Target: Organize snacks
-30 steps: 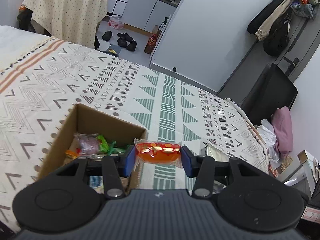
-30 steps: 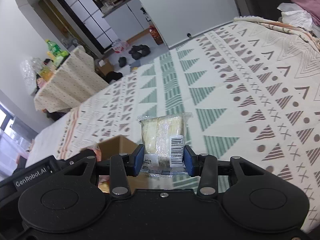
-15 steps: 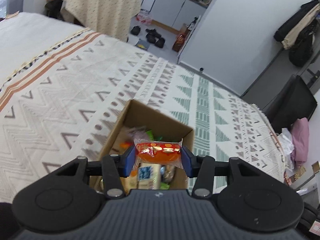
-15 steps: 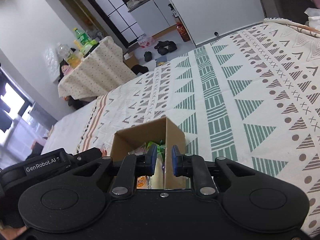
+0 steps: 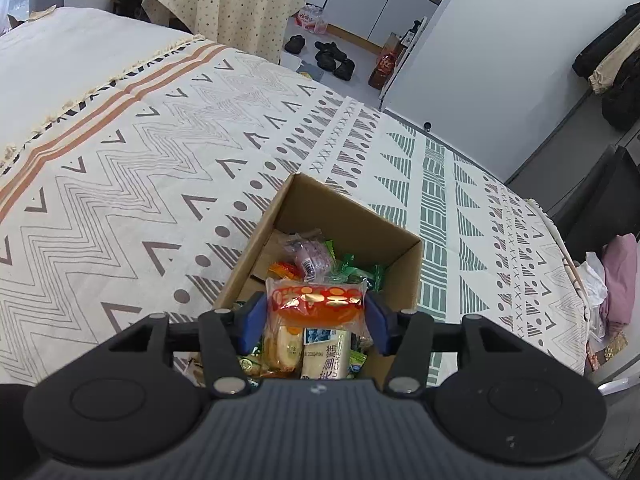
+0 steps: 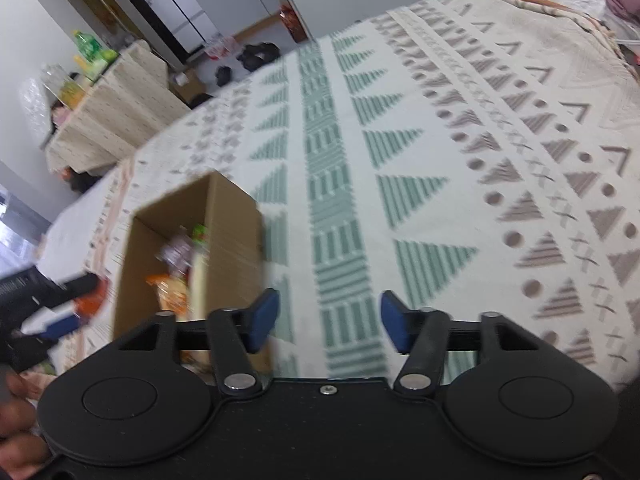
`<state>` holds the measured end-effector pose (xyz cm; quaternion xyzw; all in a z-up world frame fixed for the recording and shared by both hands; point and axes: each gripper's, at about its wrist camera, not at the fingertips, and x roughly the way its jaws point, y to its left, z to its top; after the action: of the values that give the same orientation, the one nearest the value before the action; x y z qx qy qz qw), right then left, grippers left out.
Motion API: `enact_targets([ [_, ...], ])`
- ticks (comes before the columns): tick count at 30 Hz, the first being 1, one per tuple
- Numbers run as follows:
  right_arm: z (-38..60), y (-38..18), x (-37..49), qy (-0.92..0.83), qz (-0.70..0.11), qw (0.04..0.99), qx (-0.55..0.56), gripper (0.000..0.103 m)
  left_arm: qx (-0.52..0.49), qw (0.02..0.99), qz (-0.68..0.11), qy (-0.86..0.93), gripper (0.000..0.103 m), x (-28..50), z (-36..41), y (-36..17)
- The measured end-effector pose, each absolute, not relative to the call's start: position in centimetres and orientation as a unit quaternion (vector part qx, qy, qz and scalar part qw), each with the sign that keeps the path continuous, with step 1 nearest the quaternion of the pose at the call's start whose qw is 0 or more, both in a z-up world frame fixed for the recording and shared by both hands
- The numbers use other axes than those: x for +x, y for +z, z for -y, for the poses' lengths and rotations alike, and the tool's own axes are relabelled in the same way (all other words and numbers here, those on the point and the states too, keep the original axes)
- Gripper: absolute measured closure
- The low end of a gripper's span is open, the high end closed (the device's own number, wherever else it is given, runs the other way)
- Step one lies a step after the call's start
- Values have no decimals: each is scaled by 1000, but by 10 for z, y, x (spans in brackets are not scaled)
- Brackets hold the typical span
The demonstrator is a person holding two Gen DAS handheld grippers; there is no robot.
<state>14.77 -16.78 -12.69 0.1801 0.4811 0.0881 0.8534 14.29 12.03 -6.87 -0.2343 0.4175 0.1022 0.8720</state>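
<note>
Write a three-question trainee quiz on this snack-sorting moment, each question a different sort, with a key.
1. True or false: the left gripper is shut on the orange snack packet.
2. Multiple choice: where is that packet? A) lying on the bedspread; B) held over the open cardboard box; C) on the floor.
3. Fill in: the right gripper is ____ and holds nothing, above the patterned bedspread to the right of the box.

Key: 1 true; 2 B; 3 open.
</note>
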Motion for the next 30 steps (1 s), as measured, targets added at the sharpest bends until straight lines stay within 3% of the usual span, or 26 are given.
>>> enact_targets([
  [3,168,-135,141,78,-505,845,158,24,-241,871,-417,102,45,143,-120,-68],
  [6,165,-143,135,73,-530,835,131,19,-240,872,-414,101,38,141,-117,-64],
  [16,139,-174,120,74,-589,804,37,15,-245,876,-405,96,29,130,-105,-53],
  [23,131,-192,109,81,-618,782,12,15,-255,876,-398,98,28,120,-107,-45],
  [25,129,-198,106,82,-625,776,3,17,-256,878,-393,99,28,117,-109,-42],
  [30,126,-216,101,77,-643,762,-15,50,-263,878,-388,98,28,111,-112,-37],
])
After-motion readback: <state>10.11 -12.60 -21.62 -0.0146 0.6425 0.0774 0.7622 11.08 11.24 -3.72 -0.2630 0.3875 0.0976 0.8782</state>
